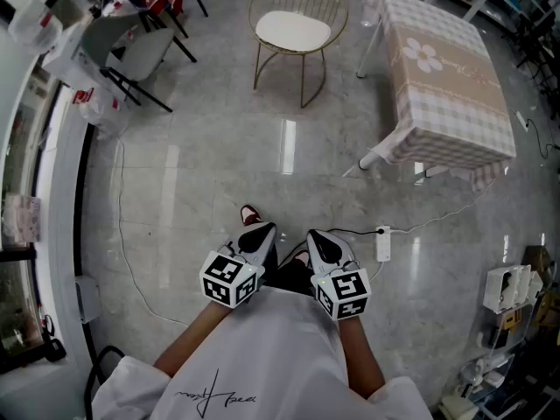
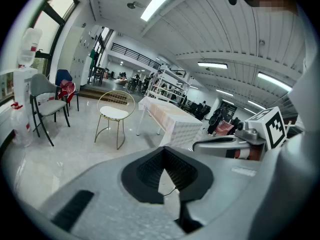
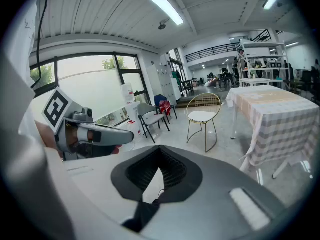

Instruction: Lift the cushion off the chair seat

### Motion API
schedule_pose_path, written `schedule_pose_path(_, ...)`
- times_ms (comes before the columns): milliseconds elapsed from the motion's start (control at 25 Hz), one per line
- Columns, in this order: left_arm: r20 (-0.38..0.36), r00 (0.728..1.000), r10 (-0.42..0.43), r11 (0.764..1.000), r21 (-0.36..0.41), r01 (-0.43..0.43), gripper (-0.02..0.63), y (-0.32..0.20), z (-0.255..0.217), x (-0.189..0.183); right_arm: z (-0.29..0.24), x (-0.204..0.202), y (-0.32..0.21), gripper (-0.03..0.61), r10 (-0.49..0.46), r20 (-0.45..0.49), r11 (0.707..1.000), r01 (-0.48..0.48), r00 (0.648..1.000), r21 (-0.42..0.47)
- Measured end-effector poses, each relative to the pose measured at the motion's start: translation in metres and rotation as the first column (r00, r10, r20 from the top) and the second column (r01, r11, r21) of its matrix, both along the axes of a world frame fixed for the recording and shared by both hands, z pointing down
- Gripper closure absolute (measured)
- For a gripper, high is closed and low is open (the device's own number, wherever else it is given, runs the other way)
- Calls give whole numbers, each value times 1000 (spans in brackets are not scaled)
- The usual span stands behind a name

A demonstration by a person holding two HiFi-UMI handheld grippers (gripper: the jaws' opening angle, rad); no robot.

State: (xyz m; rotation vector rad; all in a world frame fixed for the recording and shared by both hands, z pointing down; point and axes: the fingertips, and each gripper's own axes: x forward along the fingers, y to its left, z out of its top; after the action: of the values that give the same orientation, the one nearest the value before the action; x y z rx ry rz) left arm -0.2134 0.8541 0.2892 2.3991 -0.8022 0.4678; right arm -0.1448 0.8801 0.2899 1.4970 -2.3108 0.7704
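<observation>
The white, flat, rounded cushion (image 1: 293, 31) lies on the seat of a thin gold wire chair (image 1: 303, 81) with a hooped back, just left of a desk (image 1: 446, 77) draped in beige checked cloth with a flower print. Across the glossy pale stone floor (image 1: 201, 164), well apart from the cushion, the left hand-held gripper (image 1: 255, 237) and the right hand-held gripper (image 1: 322, 245) sit side by side near the person's body. Both are clenched on nothing, their ribbed black pads meeting.

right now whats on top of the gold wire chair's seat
A white round cushion lies flat on the gold wire chair, with nothing on top of it. It covers the seat almost fully, so the seat surface beneath cannot be seen.
</observation>
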Motion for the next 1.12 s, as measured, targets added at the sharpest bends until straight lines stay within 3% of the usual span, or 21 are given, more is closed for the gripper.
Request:
schedule_pose_path(160,-17,1000,17,1000,18,-17,615,9,-10,29,-5,22,5,575,-4,-3,1000,4,1000,8)
schedule_pose_path(440,-11,1000,10,1000,23,-10,615,-22,-7,20,-3,6,-28,575,-42,-14,999,42,999,-1)
schedule_pose_path(920,-47,995,-85,995,42,87,615,-108,-15,-28,-7,-30,-107,574,-88,-29,996,88,996,-28)
schedule_pose_path(1120,-70,986,-154,986,48,158,615,-161,-9,-79,-9,-69,-164,574,-122,-65,992,121,990,-20)
